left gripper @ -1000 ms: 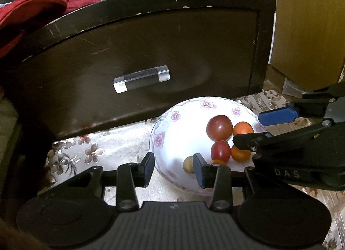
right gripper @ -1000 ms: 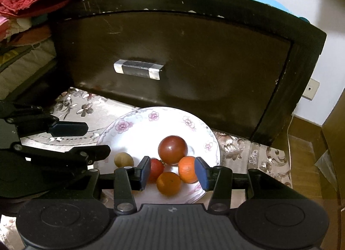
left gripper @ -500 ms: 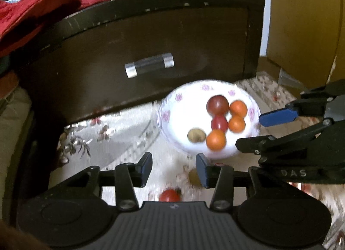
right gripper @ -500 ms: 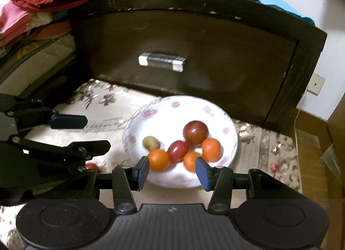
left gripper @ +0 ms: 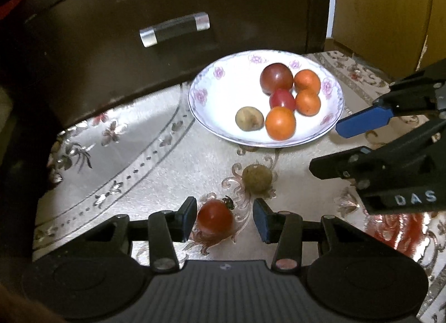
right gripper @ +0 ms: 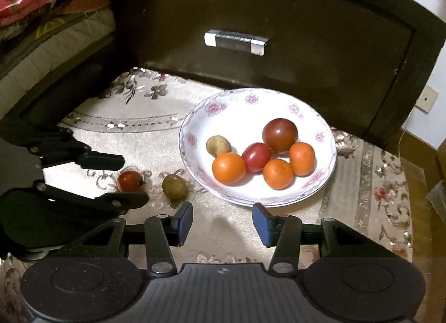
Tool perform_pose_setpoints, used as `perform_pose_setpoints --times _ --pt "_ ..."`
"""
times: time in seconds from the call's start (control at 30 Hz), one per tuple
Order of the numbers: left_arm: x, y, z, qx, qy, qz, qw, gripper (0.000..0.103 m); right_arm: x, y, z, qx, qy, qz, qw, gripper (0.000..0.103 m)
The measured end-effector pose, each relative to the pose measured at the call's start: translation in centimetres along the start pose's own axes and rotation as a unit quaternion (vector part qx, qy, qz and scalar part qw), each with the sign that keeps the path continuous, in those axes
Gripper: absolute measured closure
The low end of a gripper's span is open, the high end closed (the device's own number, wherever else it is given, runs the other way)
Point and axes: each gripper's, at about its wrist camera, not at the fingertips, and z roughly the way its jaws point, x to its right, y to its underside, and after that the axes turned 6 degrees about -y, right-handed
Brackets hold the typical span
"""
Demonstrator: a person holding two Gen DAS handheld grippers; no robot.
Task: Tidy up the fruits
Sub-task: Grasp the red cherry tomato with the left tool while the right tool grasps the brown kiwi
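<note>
A white flowered bowl [left gripper: 211, 99] [right gripper: 239, 111] holds several fruits: a dark red tomato [right gripper: 279, 135], a small red tomato [right gripper: 256, 157], three oranges, and a brown fruit [right gripper: 218, 145]. On the cloth lie a red cherry tomato [left gripper: 214, 217] [right gripper: 130, 180] and a greenish-brown fruit [left gripper: 257, 178] [right gripper: 174, 187]. My left gripper [left gripper: 224, 218] [right gripper: 122, 180] is open, its fingers on either side of the cherry tomato. My right gripper [right gripper: 222, 221] [left gripper: 331, 147] is open and empty, just in front of the bowl.
A dark wooden drawer front [right gripper: 278, 33] with a metal handle [right gripper: 235, 41] stands behind the bowl. A floral cloth [left gripper: 133, 161] covers the surface. Folded clothes [right gripper: 33, 2] lie at the left. A wooden cabinet [left gripper: 384, 10] stands at the right.
Both grippers have pulled back and tilted down from the bowl. The loose cherry tomato and greenish fruit came into view, and the left gripper's fingers now straddle the cherry tomato.
</note>
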Motion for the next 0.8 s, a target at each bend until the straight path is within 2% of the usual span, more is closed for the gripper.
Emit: perform_pose_setpoints --times 0.07,0.13,0.2,0.8 --pt "0.1 0.1 0.4 0.002 -0.004 0.0 1.0 0.055 0.0 0.1 0.3 -0.004 -0.002 0.0 1.0 0.06" --pt "0.1 0.1 0.6 0.004 -0.012 0.002 0.9999 0.064 0.0 0.1 0.5 -0.006 -0.005 0.001 1.0 0.06" --pt "-0.5 0.1 0.5 0.004 -0.01 -0.012 0.9999 0.069 0.1 0.0 0.8 -0.011 -0.011 0.007 1.0 0.06" --pt "-2.3 2.2 -1.1 -0.008 0.004 -0.023 0.9997 0.069 -1.8 -0.8 3.5 0.006 -0.069 0.005 0.998 0.06"
